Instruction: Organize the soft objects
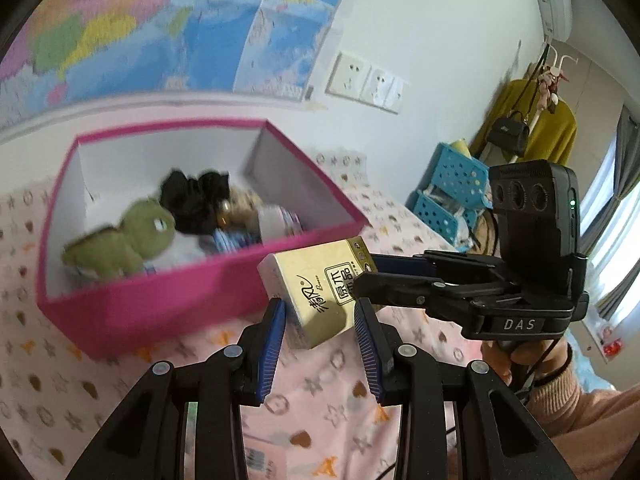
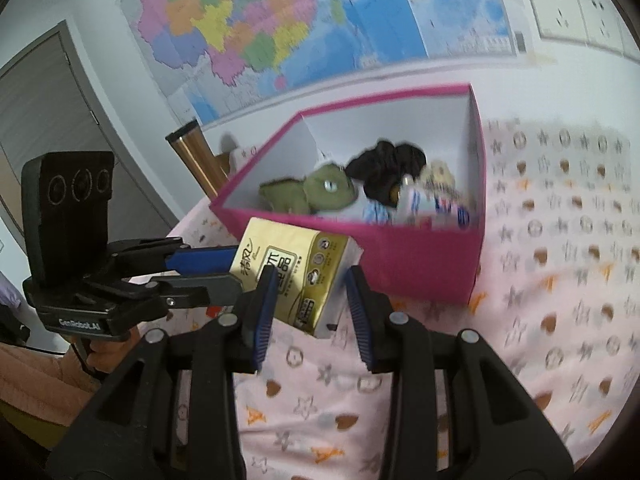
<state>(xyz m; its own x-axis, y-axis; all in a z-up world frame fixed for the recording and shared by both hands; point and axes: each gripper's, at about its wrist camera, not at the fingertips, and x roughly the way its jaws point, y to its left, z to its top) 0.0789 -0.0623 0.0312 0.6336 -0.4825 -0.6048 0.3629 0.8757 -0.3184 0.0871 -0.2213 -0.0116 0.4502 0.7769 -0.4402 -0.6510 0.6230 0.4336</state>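
Note:
A gold and white tissue pack (image 1: 316,288) (image 2: 296,276) hangs tilted above the pink bedsheet, just in front of the pink box (image 1: 160,292) (image 2: 400,256). My left gripper (image 1: 320,316) (image 2: 228,276) is shut on one end of it. From the other side my right gripper (image 2: 310,296) (image 1: 368,276) is shut on it too. The box holds a green plush dinosaur (image 1: 132,236) (image 2: 316,192), a black fabric bundle (image 1: 196,200) (image 2: 384,168) and some blue-and-white packs.
The patterned bedsheet (image 1: 328,392) (image 2: 560,280) spreads around the box. A map (image 2: 280,20) covers the wall behind. Blue baskets (image 1: 452,196) and a rack with a yellow garment (image 1: 528,128) stand to the right. A person's pink sleeve (image 1: 580,412) is beside the bed.

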